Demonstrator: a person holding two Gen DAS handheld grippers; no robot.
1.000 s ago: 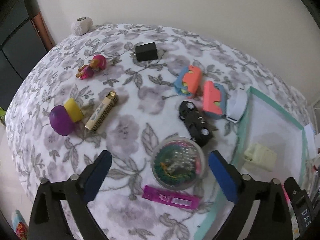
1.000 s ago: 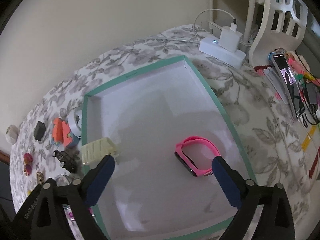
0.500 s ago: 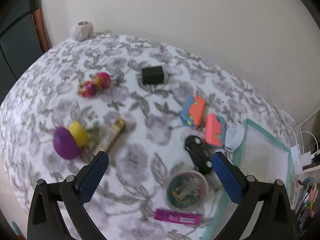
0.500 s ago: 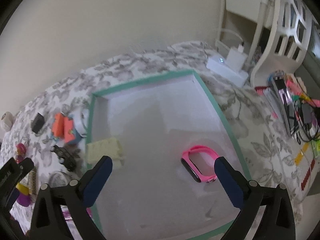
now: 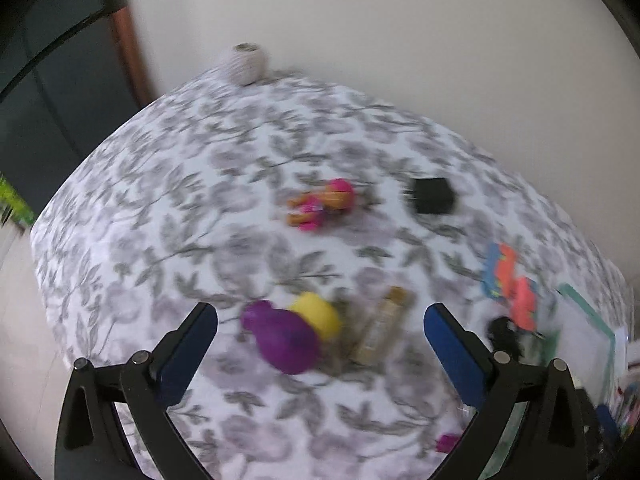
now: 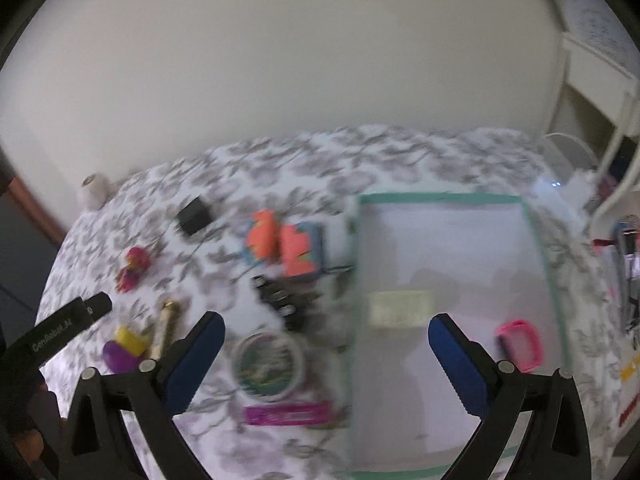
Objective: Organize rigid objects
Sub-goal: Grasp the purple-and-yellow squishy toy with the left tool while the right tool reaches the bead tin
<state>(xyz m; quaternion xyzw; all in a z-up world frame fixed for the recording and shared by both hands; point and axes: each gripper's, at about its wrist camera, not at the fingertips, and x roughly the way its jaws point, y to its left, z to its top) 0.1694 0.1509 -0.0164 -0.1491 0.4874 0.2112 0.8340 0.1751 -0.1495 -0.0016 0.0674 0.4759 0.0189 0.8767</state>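
Nearest to us, our left gripper (image 5: 321, 322) hangs with its blue-padded fingers spread wide and holding nothing. Between them, on the grey-flowered cloth (image 5: 168, 184), lies a rounded purple toy (image 5: 282, 342) touching a yellow cap-shaped piece (image 5: 316, 314); just beside these is a slim gold bar (image 5: 382, 326) lying slantwise. Farther on we see a small pink and orange figure (image 5: 320, 204), near it a matte black cube (image 5: 433, 201), and at the far corner against the wall a white ball of wound string (image 5: 246, 62). Both views are smeared by motion, so fine texture is lost.

Our right gripper (image 6: 326, 326) is also spread apart and empty. Close between its fingers sits a round clear container (image 6: 267, 366) with colourful contents, and nearer still a flat magenta strip (image 6: 288, 414). Beyond them lies a black toy car (image 6: 280, 298), then two orange and blue blocks (image 6: 286, 246) with stepped edges, touching each other. To the right a shallow white tray (image 6: 460, 248) with a teal rim rests on the cloth. Inside it a pale cream rectangular piece (image 6: 400, 308) lies near the left wall, and a pink looped band (image 6: 520, 344) lies well apart from it, near the right wall. The black body of the left gripper shows at the left edge.
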